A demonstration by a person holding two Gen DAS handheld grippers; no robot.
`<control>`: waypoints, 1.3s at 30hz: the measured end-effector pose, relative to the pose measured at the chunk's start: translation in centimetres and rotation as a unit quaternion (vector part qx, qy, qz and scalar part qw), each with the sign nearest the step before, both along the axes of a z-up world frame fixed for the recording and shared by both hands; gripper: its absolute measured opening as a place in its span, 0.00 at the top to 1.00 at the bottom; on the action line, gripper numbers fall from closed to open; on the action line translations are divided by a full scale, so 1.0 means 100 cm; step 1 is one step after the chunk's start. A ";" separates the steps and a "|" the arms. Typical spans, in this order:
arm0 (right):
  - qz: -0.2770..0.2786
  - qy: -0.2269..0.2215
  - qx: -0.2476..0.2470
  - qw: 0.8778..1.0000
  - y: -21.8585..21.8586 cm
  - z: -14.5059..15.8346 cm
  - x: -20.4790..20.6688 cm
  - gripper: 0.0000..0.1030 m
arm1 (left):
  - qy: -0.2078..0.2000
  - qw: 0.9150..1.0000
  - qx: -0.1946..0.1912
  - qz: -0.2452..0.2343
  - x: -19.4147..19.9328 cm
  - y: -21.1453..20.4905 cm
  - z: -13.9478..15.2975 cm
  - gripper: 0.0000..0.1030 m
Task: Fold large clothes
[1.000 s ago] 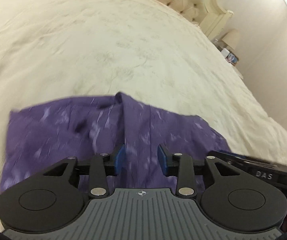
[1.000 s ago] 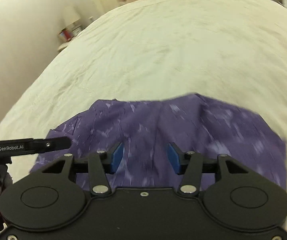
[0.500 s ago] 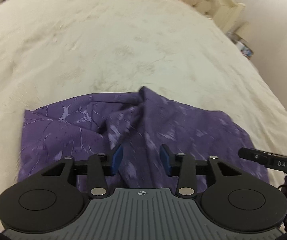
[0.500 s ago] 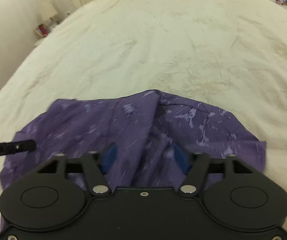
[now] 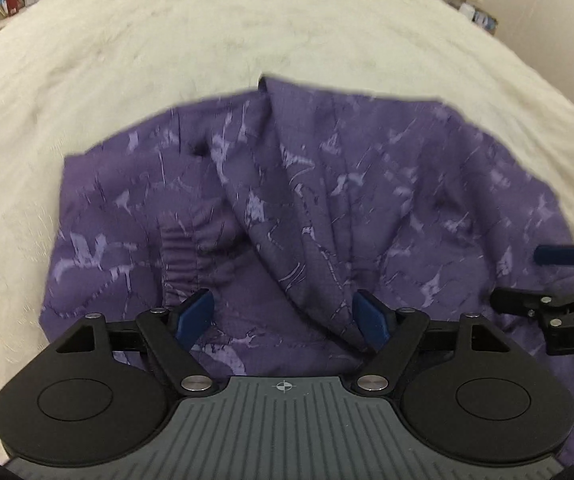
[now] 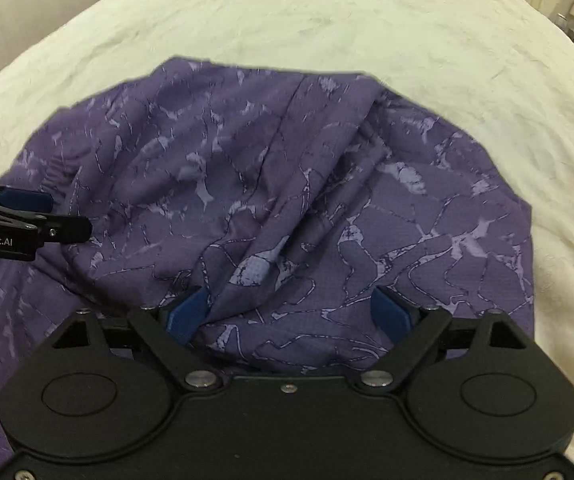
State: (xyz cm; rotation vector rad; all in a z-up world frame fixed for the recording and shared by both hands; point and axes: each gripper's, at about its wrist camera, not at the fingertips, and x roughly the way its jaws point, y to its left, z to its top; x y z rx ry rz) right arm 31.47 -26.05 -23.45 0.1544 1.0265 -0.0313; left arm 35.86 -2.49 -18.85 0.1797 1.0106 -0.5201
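The garment [image 5: 327, 200] lies bunched on the bed [image 5: 127, 60], near its front edge. Left gripper [image 5: 285, 316] hangs over its near side, right gripper [image 6: 289, 312] just beside it on the right. Nightstands [image 5: 7, 0] sit behind the bed.

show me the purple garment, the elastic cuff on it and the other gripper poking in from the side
purple garment [image 6: 427, 216], right wrist view, flat patterned panel right of the central fold
elastic cuff [image 5: 179, 254], left wrist view, ribbed gathered band
right gripper [image 5: 543, 276], left wrist view, between its two fingertips

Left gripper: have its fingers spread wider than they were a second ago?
Yes. The left gripper has its fingers farther apart against its own fixed grey body, with a ridge of the purple garment between them.
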 end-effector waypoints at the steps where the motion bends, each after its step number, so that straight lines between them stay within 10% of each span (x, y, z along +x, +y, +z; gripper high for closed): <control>1: -0.005 -0.008 0.007 1.000 -0.002 0.006 -0.003 0.12 | -0.007 1.000 -0.007 0.004 -0.004 0.002 0.007 0.27; 10: -0.084 -0.025 0.068 0.994 -0.034 0.037 -0.084 0.05 | -0.004 0.998 -0.045 0.039 -0.044 0.064 0.042 0.00; 29: -0.169 0.118 0.120 0.971 -0.021 -0.011 -0.250 0.04 | 0.098 0.992 -0.007 0.085 -0.167 0.188 -0.012 0.00; 39: -0.105 0.136 0.133 0.976 -0.002 -0.035 -0.265 0.00 | 0.080 0.992 -0.005 0.096 -0.195 0.189 -0.031 0.00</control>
